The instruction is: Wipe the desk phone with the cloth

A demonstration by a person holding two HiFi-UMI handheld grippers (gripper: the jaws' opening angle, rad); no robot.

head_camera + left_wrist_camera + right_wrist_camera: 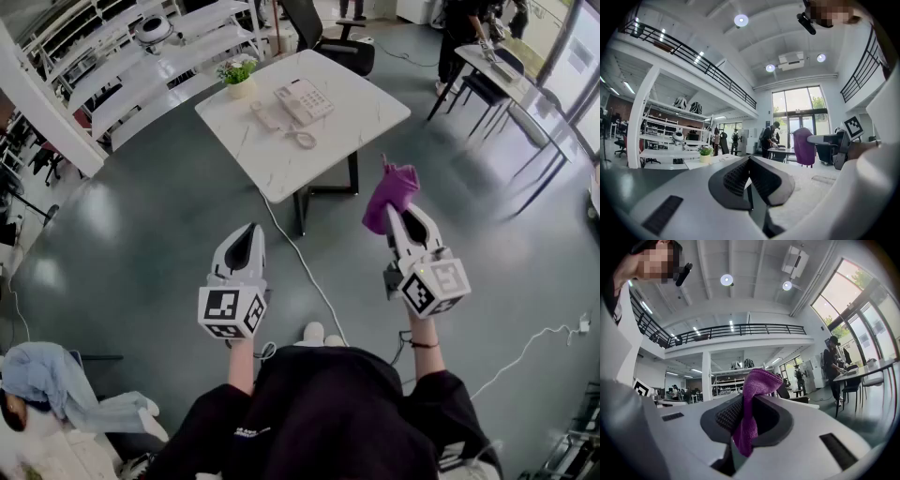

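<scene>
cloth point(392, 192) gripped, desk phone point(303, 100) far off
right gripper point(400, 214) fingers clench the cloth, left gripper point(246, 235) fingers pressed together, empty; unheld, the desk phone may slide under wiping.

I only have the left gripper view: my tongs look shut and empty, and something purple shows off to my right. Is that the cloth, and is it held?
Observer: Yes. In the right gripper view, the right gripper has its tongs shut on the purple cloth.
Operator: Where's the phone?
Observer: The head view shows the desk phone on the white table ahead of you.
Operator: Handset on the cradle?
Observer: It appears not. The handset lies on the tabletop, left of the phone base.
</scene>
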